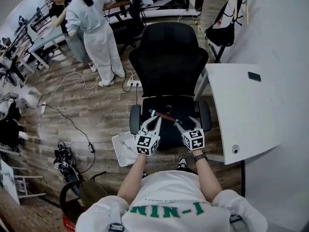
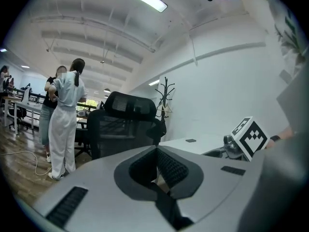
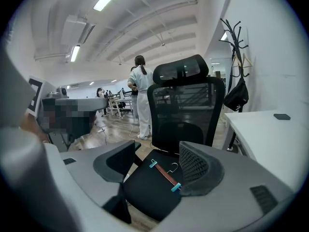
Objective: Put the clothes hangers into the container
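A clothes hanger (image 1: 164, 115), a brown bar with teal clips and a metal hook, lies on the seat of a black office chair (image 1: 169, 62). My right gripper (image 1: 179, 123) hovers over the seat's front right. It is open, and the hanger (image 3: 165, 174) shows on the seat beyond its jaws, untouched. My left gripper (image 1: 155, 118) hangs over the seat's front left, close to the hanger's left clip. Its pads (image 2: 170, 167) meet at the tips with nothing between them. A white container (image 1: 123, 149) sits on the floor left of the chair, partly under my left arm.
A white desk (image 1: 241, 110) with a dark phone (image 1: 254, 76) stands right of the chair. A coat rack with a black bag (image 1: 221, 34) is behind it. Two people (image 1: 94, 28) stand at desks at the back left. Cables (image 1: 67, 115) trail over the wooden floor.
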Motion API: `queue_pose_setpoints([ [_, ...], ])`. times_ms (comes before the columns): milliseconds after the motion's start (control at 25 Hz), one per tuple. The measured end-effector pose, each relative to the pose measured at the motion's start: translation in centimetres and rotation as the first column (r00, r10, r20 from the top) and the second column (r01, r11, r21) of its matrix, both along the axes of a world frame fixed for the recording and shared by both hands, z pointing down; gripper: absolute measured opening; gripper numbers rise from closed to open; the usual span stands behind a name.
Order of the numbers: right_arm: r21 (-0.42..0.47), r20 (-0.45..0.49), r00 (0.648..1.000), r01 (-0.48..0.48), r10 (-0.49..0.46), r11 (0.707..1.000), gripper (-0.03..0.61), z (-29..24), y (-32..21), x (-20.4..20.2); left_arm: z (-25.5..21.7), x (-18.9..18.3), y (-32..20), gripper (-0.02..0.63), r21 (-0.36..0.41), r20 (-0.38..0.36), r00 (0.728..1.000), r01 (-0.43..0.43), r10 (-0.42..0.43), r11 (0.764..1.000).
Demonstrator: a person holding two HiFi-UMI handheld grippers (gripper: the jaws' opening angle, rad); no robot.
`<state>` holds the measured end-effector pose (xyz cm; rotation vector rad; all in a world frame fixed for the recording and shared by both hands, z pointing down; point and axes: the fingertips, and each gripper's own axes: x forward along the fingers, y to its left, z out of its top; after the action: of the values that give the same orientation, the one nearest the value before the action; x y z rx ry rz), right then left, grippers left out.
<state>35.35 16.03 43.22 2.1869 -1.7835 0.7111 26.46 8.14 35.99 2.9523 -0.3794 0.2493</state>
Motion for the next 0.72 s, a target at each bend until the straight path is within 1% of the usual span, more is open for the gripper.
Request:
queue_pose_setpoints([
  [200, -0.080, 0.005, 0.999, 0.053, -0.053, 0.995, 0.282, 4.2, 0.9, 0.9, 2.3, 2.1, 0.0, 0.011, -0.031, 0.025, 1.000, -0.012, 0.013, 0.999],
  [320, -0.150, 0.012, 0.995, 0.098, -0.097, 0.984, 0.282, 7.2, 1.9, 1.2, 4.2, 2.9, 0.1, 0.011, -0.058, 0.053, 0.999, -0.010, 0.013, 0.998],
  [520, -0.230, 0.001, 0.978, 0.201, -0.207, 0.952, 0.282, 11.8, 0.7, 2.5, 7.8, 4.6, -1.1, 0.011, -0.079, 0.098, 0.995, -0.016, 0.024, 0.997],
  [720, -0.284, 0.025, 0.956, 0.287, -0.292, 0.915, 0.282, 17.5, -2.3, 3.9, 12.3, 6.2, -3.2, 0.011, -0.098, 0.120, 0.993, -0.001, 0.012, 0.995],
])
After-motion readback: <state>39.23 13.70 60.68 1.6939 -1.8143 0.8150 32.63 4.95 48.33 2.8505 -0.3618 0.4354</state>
